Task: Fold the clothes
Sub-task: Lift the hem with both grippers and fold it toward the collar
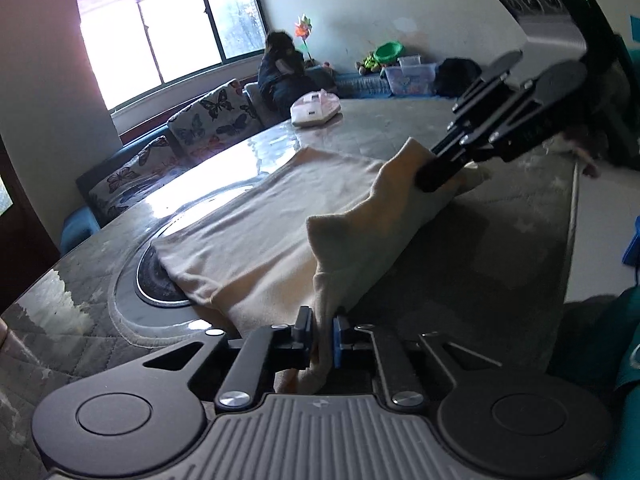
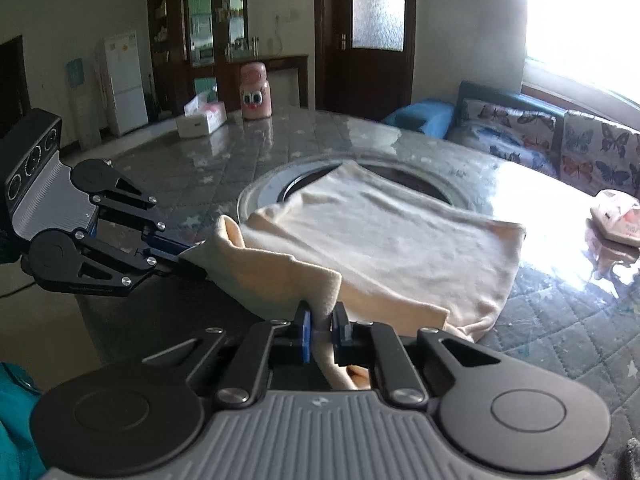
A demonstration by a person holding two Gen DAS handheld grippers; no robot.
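A cream-coloured garment (image 1: 256, 232) lies spread over the grey quilted table (image 1: 500, 240), partly covering a round inset in the tabletop. My left gripper (image 1: 322, 332) is shut on the garment's near edge, lifting a fold of it. My right gripper (image 1: 430, 178) comes in from the upper right, shut on the far end of the same raised edge. In the right wrist view the garment (image 2: 384, 232) stretches away over the table (image 2: 560, 320); my right gripper (image 2: 322, 326) pinches its near edge, and my left gripper (image 2: 188, 254) holds the corner at the left.
A pink-and-white packet (image 1: 314, 108) lies at the table's far side. A tissue box (image 2: 202, 118) and a pink jar (image 2: 256, 96) stand on the far part. A butterfly-patterned sofa (image 2: 560, 140) runs beside the table. A person (image 1: 280, 76) sits by the window.
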